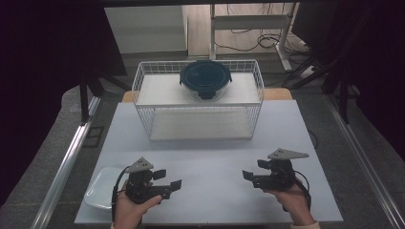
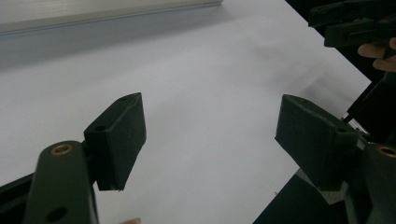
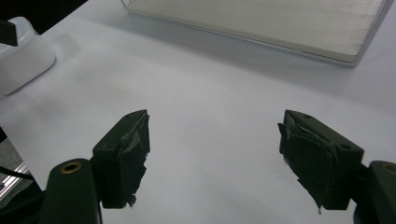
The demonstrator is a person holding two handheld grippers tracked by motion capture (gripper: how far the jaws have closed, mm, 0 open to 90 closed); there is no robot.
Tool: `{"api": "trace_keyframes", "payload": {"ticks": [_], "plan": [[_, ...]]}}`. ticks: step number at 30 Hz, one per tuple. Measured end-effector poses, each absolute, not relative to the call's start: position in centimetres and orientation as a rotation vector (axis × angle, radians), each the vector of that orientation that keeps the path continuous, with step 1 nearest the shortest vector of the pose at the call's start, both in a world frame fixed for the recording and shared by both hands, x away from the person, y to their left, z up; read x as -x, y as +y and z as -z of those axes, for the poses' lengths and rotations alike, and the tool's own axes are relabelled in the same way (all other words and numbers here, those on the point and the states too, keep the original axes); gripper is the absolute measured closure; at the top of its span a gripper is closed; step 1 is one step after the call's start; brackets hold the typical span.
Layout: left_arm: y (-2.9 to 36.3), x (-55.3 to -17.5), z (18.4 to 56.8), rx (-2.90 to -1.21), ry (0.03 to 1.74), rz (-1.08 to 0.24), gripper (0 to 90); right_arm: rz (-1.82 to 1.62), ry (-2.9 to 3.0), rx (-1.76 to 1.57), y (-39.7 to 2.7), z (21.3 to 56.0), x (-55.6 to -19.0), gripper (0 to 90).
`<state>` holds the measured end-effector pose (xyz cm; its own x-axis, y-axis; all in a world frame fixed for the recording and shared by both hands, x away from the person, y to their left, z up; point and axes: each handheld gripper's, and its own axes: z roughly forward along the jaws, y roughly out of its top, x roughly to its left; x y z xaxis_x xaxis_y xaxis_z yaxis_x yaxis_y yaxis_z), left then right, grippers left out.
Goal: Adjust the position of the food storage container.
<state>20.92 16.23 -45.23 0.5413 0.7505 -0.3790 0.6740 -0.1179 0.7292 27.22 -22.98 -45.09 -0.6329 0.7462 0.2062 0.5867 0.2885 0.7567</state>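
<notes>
A round glass container with a dark blue lid (image 1: 206, 78) stands on the upper shelf of a white wire rack (image 1: 143, 88) at the back of the white table (image 1: 210, 152). My left gripper (image 1: 168, 179) is held low over the front left of the table, open, with bare tabletop between its fingers (image 2: 210, 135). Over the front right, my right gripper (image 1: 254, 170) is also open and holds nothing (image 3: 215, 149). The two grippers point inward, toward each other. In the left gripper view the right gripper (image 2: 355, 23) appears at the top right.
A white rectangular dish (image 1: 101, 188) sits at the table's front left corner, just left of my left hand, and shows as the dish (image 3: 18, 56) in the right gripper view. The rack's lower shelf (image 3: 280, 28) lies ahead. Dark curtains and table legs surround the table.
</notes>
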Motion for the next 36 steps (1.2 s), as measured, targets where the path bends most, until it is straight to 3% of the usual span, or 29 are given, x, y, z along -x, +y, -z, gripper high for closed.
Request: {"api": "trace_keyframes", "payload": {"ticks": [9, 18, 36], "plan": [[17.6, -19.9, 44.0, -1.829, 1.167, -0.137, 26.0, -1.259, 2.364, -1.250, -23.1, 45.0, -27.3, 26.0], [22.9, -18.0, 42.3, -1.716, 1.252, -0.207, 30.0, -1.217, 2.378, -1.234, -22.8, 45.2, -27.2, 25.9], [32.0, -15.4, 42.8, -1.653, 1.476, -0.366, 49.5, -1.178, 2.388, -1.252, -22.6, 45.6, -27.1, 25.9]]}}
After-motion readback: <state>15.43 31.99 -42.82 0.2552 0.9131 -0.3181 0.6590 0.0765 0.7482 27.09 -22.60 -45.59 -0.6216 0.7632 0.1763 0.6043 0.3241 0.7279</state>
